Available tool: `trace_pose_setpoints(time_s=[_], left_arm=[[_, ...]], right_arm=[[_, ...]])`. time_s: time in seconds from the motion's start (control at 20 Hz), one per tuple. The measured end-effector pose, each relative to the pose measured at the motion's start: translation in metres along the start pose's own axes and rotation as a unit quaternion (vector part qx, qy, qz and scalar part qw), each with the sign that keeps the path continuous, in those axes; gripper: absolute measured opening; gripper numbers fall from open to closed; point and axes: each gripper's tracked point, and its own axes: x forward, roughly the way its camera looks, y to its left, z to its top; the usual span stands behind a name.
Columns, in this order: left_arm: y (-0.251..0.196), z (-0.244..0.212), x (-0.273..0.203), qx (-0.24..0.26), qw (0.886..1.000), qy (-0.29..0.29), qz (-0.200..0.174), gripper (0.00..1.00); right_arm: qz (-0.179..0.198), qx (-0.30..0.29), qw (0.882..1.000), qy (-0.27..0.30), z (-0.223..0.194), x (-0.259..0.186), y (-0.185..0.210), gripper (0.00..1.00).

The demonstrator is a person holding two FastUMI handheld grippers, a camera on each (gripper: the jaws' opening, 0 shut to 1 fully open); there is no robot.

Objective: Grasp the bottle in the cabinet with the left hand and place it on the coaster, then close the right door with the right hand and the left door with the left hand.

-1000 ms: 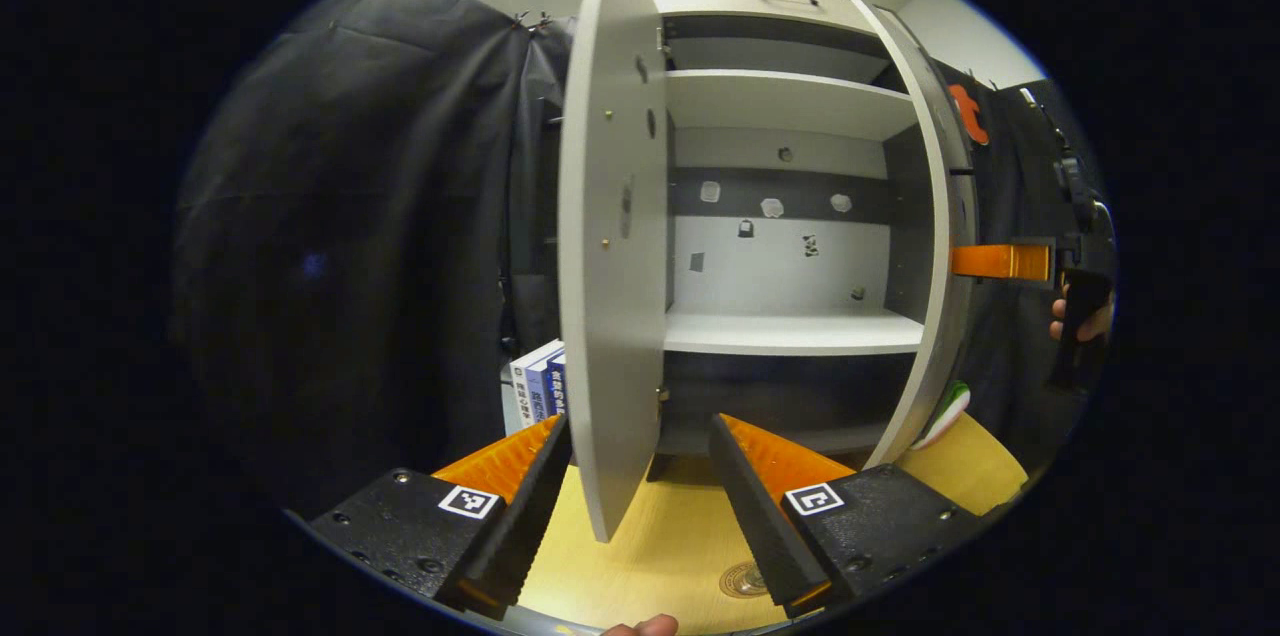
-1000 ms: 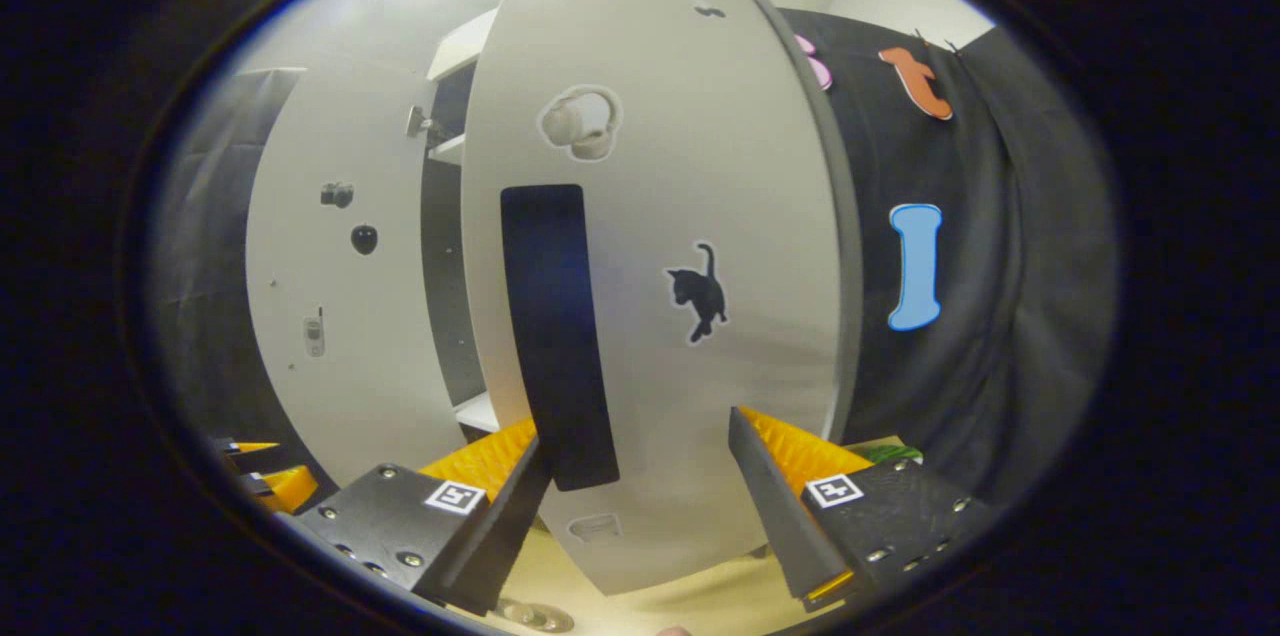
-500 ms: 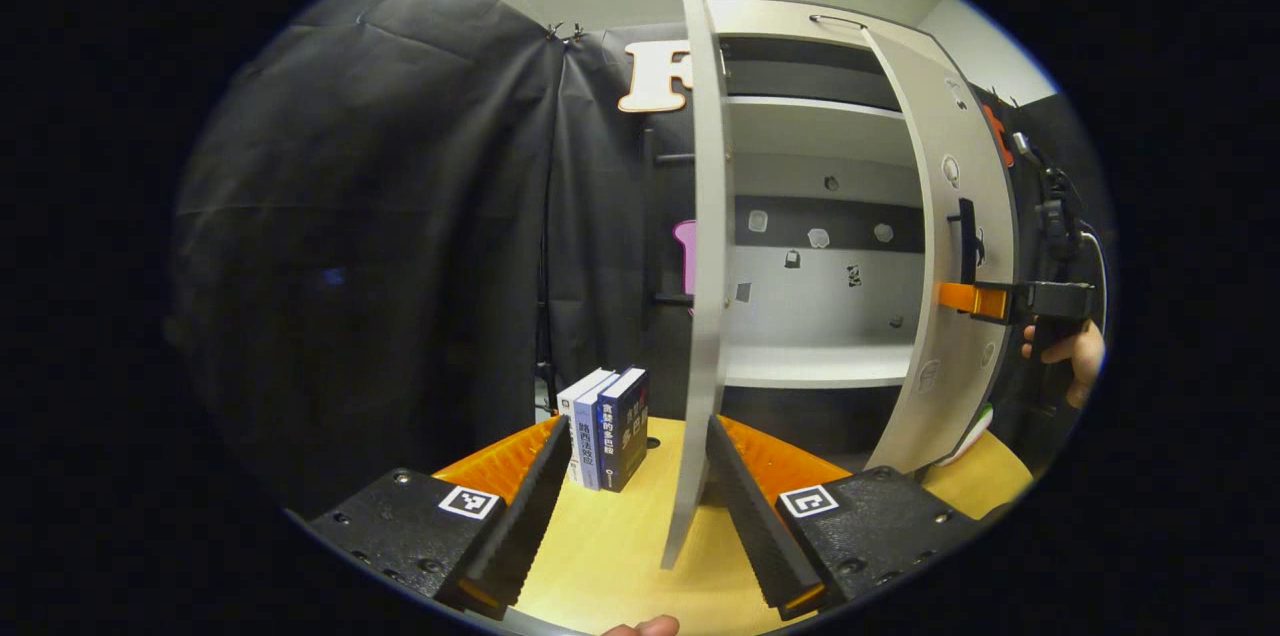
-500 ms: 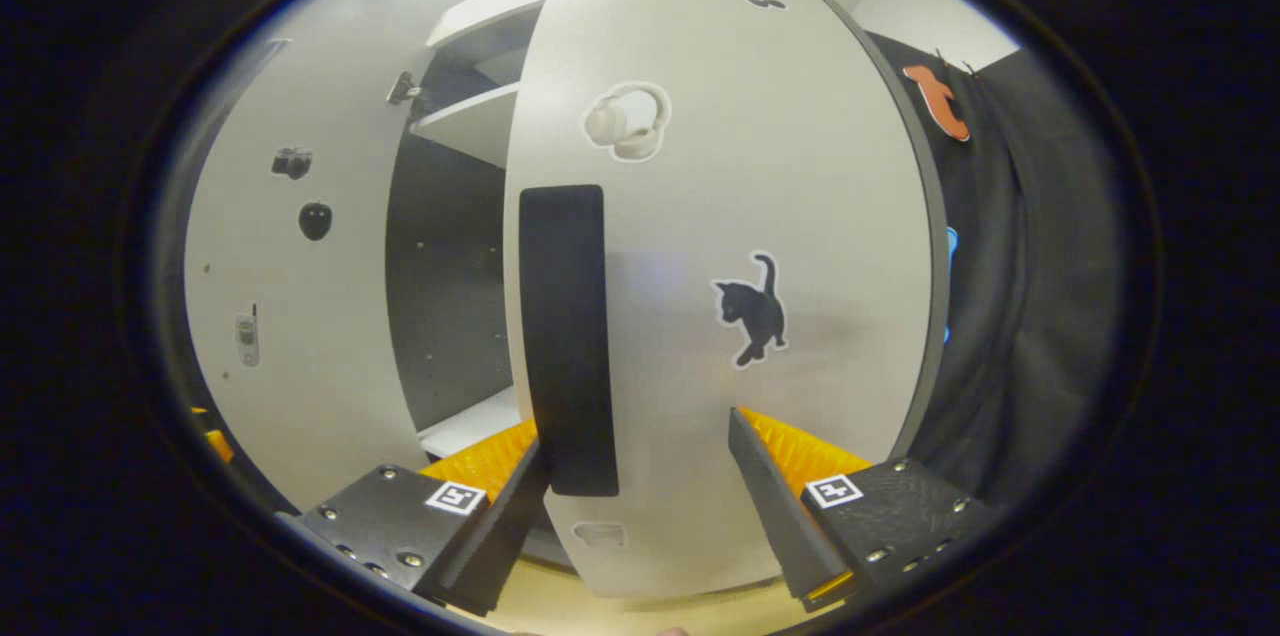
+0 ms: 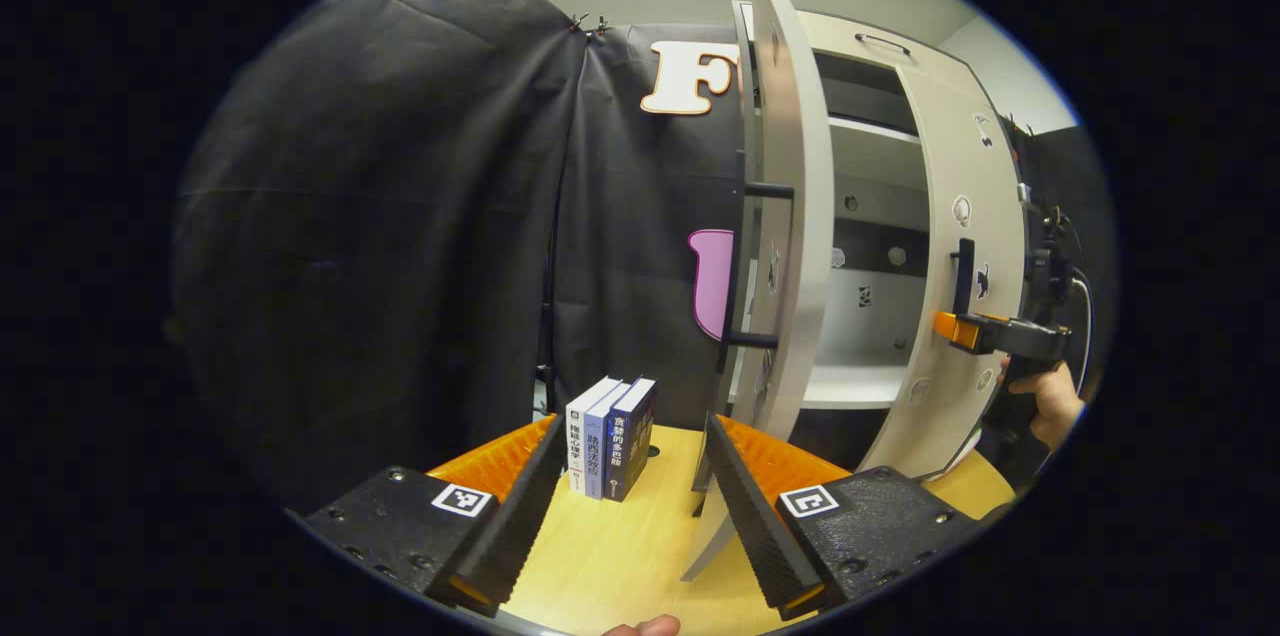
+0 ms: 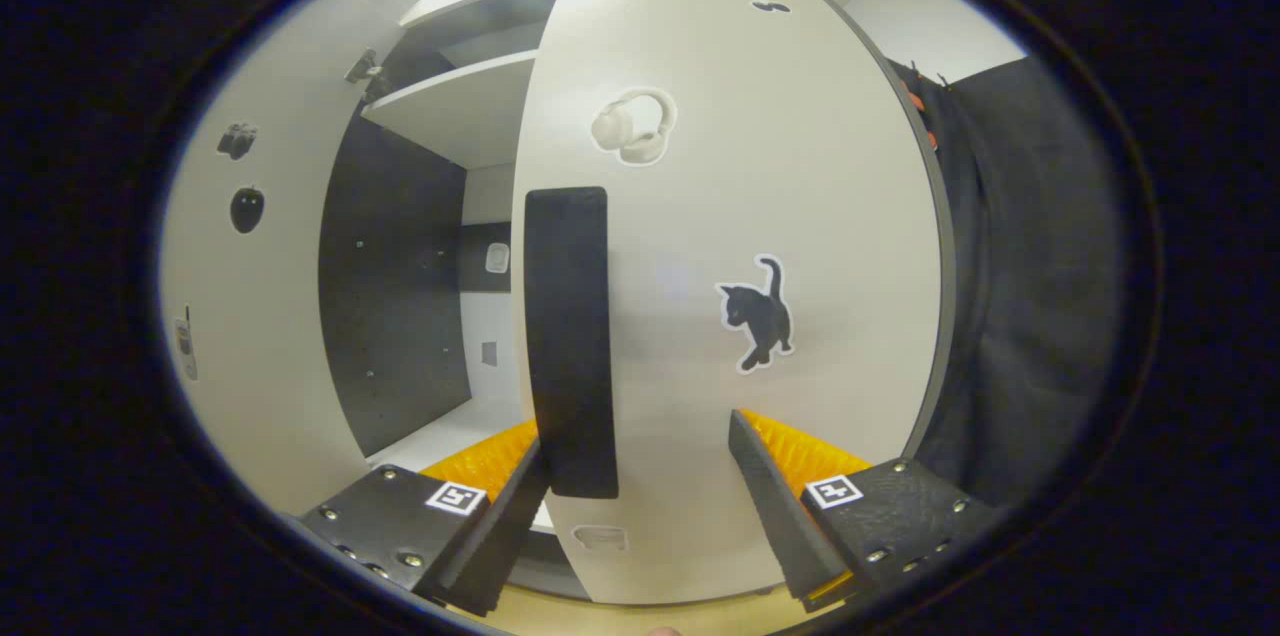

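— So where does the right door point(image 6: 740, 216) sit from the right claw point(image 6: 640, 506)?
— Straight ahead and close. Its tall black handle point(image 6: 568, 336) runs upright just above the left finger, and the open fingers hold nothing.
— And the left side?
— Left claw point(image 5: 630, 506) is spread wide too. The left door point(image 5: 790, 246) stands edge-on just beyond its right finger, well ajar, pale grey with small stickers.
— Bottle?
— Can't spot it; three books point(image 5: 610, 436) stand on the wooden surface point(image 5: 620, 556).

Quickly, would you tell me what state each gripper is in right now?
Left gripper: open, holding nothing, near the left door.
Right gripper: open, holding nothing, against the right door.
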Motion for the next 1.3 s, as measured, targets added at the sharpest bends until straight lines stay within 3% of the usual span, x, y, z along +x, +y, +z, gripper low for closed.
trace_pose_setpoints(time_s=[0.05, 0.25, 0.4, 0.45, 0.5, 0.85, 0.95, 1.05, 1.1, 1.25, 1.3], left_arm=[[0.001, 0.004, 0.003, -0.005, 1.0, -0.003, -0.006, 0.91], [-0.002, 0.015, 0.019, -0.007, 0.999, -0.006, -0.04, 0.9], [-0.006, 0.021, 0.03, -0.005, 0.998, -0.006, -0.063, 0.9], [-0.008, 0.023, 0.031, -0.006, 0.998, -0.006, -0.069, 0.86], [-0.01, 0.026, 0.035, -0.008, 0.997, -0.011, -0.076, 0.91], [-0.026, 0.039, 0.034, 0.02, 0.993, -0.029, -0.11, 0.9], [-0.031, 0.047, 0.038, 0.032, 0.992, -0.034, -0.116, 0.85], [-0.029, 0.05, 0.041, 0.05, 0.992, -0.039, -0.111, 0.89], [-0.032, 0.049, 0.043, 0.057, 0.991, -0.036, -0.117, 0.85], [-0.037, 0.048, 0.043, 0.048, 0.99, -0.029, -0.133, 0.89], [-0.037, 0.047, 0.043, 0.046, 0.989, -0.028, -0.134, 0.85]], right_arm=[[-0.006, 0.003, 1.0, -0.001, 0.0, 0.001, 0.0, 1.0], [-0.022, 0.004, 1.0, -0.007, 0.002, 0.005, 0.0, 1.0], [-0.02, 0.004, 1.0, -0.004, -0.002, 0.005, -0.001, 1.0], [-0.019, 0.005, 1.0, -0.004, -0.001, 0.006, -0.001, 1.0], [-0.019, 0.005, 1.0, -0.003, -0.002, 0.006, 0.0, 1.0], [-0.008, 0.047, 0.999, 0.005, 0.009, 0.001, -0.003, 1.0], [-0.001, 0.056, 0.998, -0.003, 0.019, -0.008, -0.003, 1.0], [0.006, 0.055, 0.998, 0.0, 0.019, -0.021, -0.003, 1.0], [0.009, 0.055, 0.998, 0.003, 0.017, -0.03, -0.003, 1.0], [0.022, 0.059, 0.998, 0.008, 0.014, -0.056, -0.007, 1.0], [0.026, 0.06, 0.998, 0.01, 0.012, -0.064, -0.008, 1.0]])
